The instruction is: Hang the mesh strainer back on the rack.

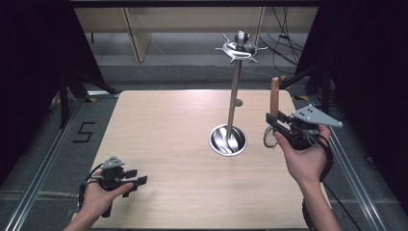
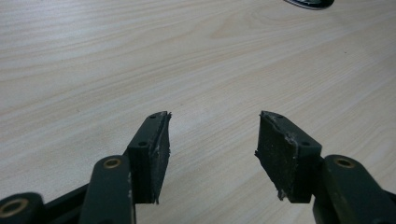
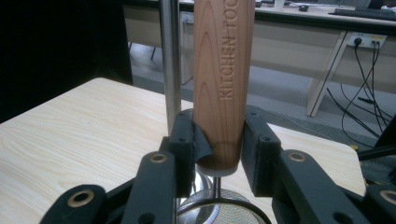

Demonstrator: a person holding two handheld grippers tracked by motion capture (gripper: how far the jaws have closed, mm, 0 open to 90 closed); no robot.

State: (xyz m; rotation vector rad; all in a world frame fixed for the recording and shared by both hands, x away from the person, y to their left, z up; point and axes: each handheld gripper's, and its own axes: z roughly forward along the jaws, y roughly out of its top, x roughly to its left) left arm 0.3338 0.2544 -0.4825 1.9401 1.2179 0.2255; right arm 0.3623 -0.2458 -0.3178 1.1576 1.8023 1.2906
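Pale wooden counter (image 1: 163, 144) fills the scene, dark curtains at either side. Low near its front corner, the left gripper (image 1: 137, 181) hovers with jaws spread wide, nothing between them. Ahead and to its right rises a steel stand (image 1: 234, 91) from a round base. Just beyond, the right gripper (image 3: 219, 140) clamps a strainer's wooden handle (image 3: 224, 70) upright, what seems a mesh bowl (image 3: 224, 212) hanging beneath.
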